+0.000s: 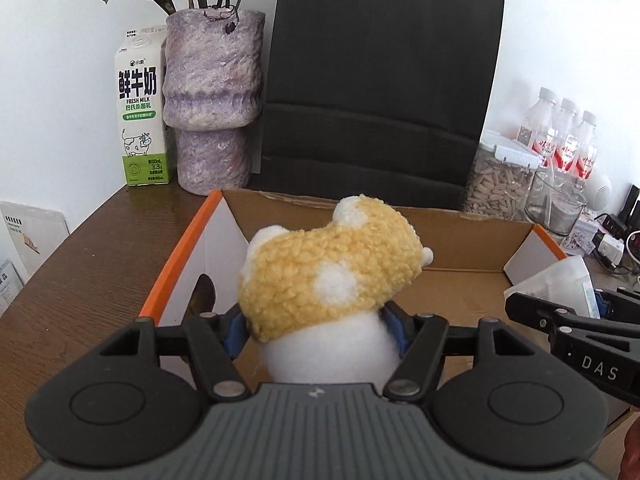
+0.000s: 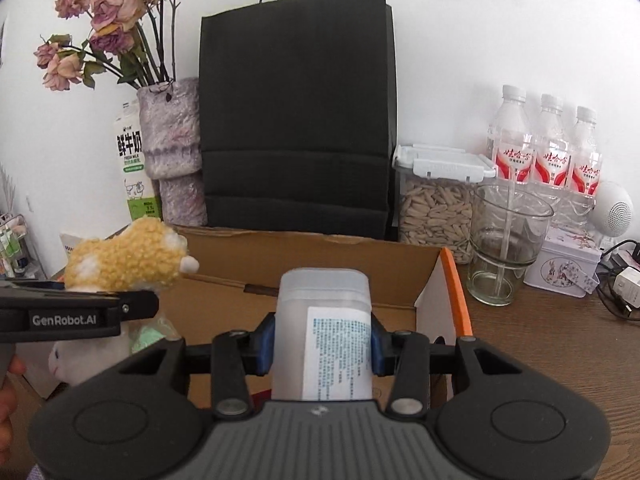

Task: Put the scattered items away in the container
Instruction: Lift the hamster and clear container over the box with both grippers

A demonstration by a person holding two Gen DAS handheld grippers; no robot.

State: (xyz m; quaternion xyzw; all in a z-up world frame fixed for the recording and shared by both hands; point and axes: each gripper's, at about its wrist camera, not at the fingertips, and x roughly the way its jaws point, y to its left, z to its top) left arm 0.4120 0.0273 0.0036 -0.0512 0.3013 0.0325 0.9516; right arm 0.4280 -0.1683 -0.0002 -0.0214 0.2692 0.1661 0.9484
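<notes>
Left wrist view — left claw [image 1: 320,330] gripping plush toy [image 1: 332,268] over cardboard box [image 1: 460,240] | right claw [image 2: 322,340] clamps white bottle [image 2: 324,332] | next: lower, release both inside.

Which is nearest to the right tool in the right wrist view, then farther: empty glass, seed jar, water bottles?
From the right tool:
1. Empty glass, front right on the table.
2. Seed jar, behind the glass, beside the black bag.
3. Water bottles, rearmost, against the wall.
</notes>
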